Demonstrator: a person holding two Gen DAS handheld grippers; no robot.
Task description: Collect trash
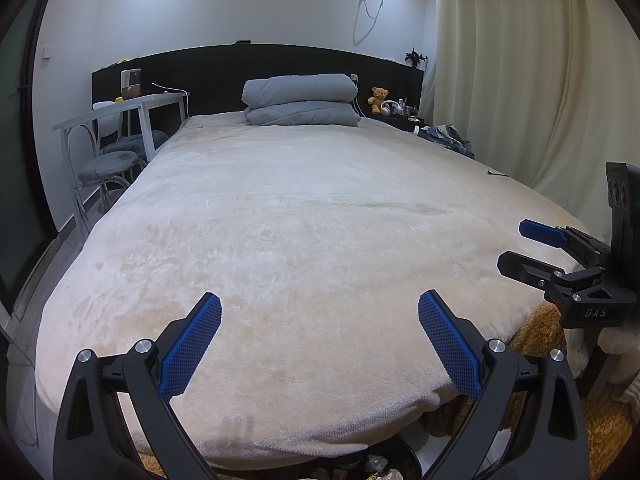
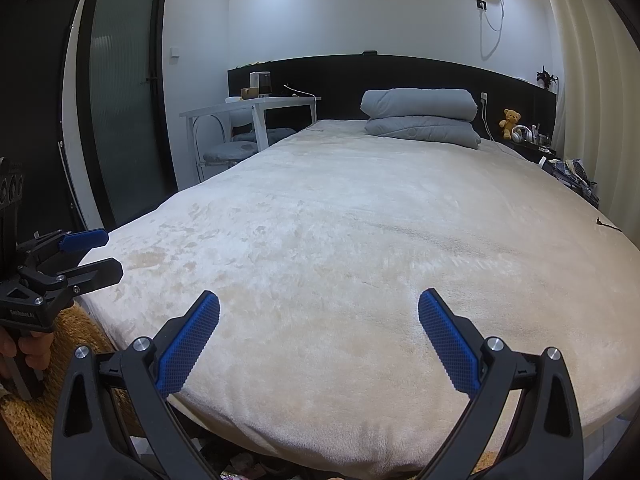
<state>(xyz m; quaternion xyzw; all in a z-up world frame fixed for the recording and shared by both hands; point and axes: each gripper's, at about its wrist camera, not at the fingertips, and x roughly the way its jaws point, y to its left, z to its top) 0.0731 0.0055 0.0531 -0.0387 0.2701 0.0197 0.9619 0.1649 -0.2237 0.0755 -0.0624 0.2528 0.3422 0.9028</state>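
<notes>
1. The left gripper (image 1: 319,308) hovers over the foot end of the bed (image 1: 304,240), its blue-padded fingers (image 1: 192,344) spread wide apart with nothing between them.
2. The right gripper (image 2: 319,307) hangs over the same end of the bed, jaws likewise spread wide and empty; in the left wrist view it shows at the right edge, beside the left one.
3. A hand (image 2: 24,350) grips the left gripper's handle at the left edge of the right wrist view.
4. The cream plush blanket (image 2: 380,240) covers the bed and lies nearly bare; a small dark scrap (image 2: 606,225) rests near its right edge, well apart from both grippers.
5. Below the foot of the bed, between the fingers, a dark bin (image 1: 384,466) holds crumpled trash (image 1: 376,462), only partly visible.
6. A folded grey duvet (image 1: 300,98) sits at the headboard, and a teddy bear (image 1: 378,99) sits to its right.
7. A white table (image 1: 120,114) with stools stands left of the bed.
8. Cream curtains (image 1: 540,80) hang on the right.
</notes>
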